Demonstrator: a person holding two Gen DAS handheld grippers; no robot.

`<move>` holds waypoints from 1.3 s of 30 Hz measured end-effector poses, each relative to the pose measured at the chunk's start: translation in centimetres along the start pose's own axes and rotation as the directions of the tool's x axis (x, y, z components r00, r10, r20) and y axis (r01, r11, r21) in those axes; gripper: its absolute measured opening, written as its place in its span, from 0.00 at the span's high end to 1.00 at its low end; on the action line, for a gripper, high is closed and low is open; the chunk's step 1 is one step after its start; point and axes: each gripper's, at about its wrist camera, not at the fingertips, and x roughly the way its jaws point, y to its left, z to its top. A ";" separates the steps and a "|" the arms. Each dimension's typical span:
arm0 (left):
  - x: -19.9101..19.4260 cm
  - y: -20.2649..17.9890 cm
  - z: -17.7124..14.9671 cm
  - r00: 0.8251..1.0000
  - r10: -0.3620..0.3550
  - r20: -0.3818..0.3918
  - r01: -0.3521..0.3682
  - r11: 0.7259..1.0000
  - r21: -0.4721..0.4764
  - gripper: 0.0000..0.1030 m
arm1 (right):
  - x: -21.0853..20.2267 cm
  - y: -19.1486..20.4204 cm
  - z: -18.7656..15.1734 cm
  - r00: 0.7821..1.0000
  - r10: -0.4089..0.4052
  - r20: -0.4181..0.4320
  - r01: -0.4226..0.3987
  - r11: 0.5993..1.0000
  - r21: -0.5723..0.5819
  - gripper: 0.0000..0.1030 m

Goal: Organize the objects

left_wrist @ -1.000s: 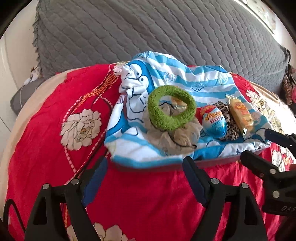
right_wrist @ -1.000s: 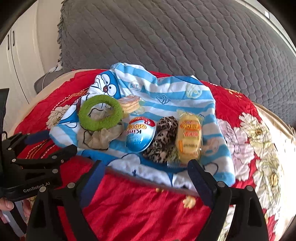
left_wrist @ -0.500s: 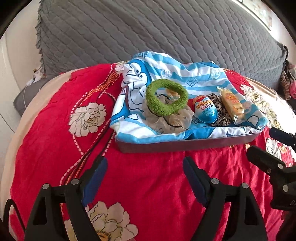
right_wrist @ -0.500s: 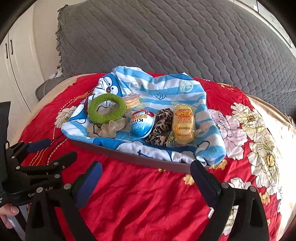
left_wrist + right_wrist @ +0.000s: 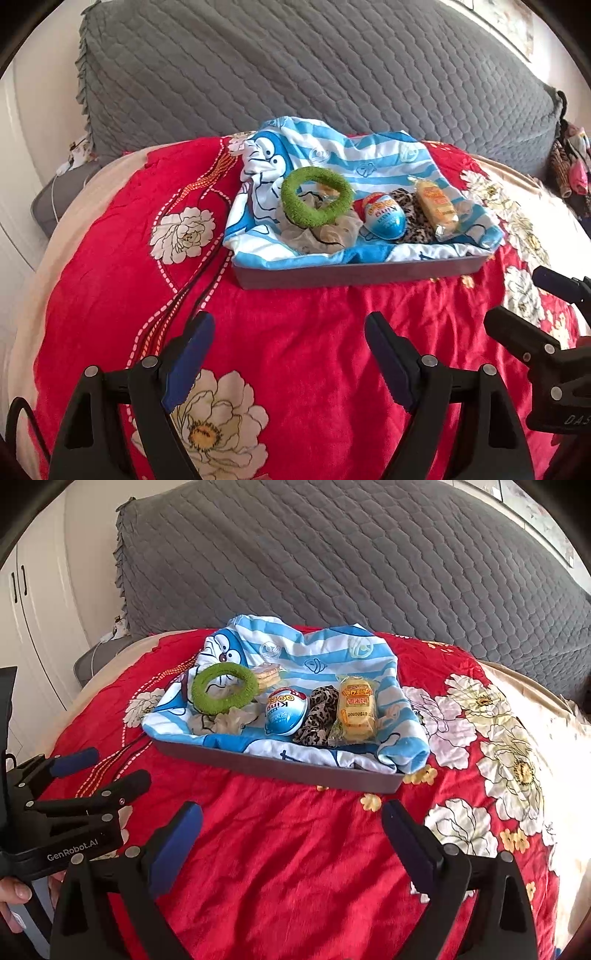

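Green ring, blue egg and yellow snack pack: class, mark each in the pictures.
green ring (image 5: 207, 698): right wrist view, on its left fuzzy band.
blue egg (image 5: 286, 712): right wrist view, middle of its foil.
yellow snack pack (image 5: 437, 205): left wrist view, centre of wrapper.

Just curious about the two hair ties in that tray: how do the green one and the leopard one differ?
The green ring is fuzzy, plain and holds an open round hoop; the leopard scrunchie is spotted, crumpled and shows no open hole. Green lies left of the egg, leopard right. Both rest on the striped cloth.
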 end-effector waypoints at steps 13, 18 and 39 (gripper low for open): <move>-4.1 -0.5 -1.2 1.000 -0.010 0.030 0.009 1.000 0.012 0.18 | -4.5 0.3 -0.9 0.999 -0.008 0.049 0.007 1.000 0.009 0.04; -5.4 -0.5 -1.7 0.999 -0.016 0.038 0.015 1.000 0.004 0.18 | -5.6 0.6 -1.6 0.998 -0.018 0.057 0.017 1.000 0.016 0.04; -7.8 -0.5 -3.8 0.999 -0.018 0.040 0.017 1.000 0.014 0.18 | -8.0 1.1 -3.8 0.995 -0.051 0.083 0.049 0.998 0.035 0.02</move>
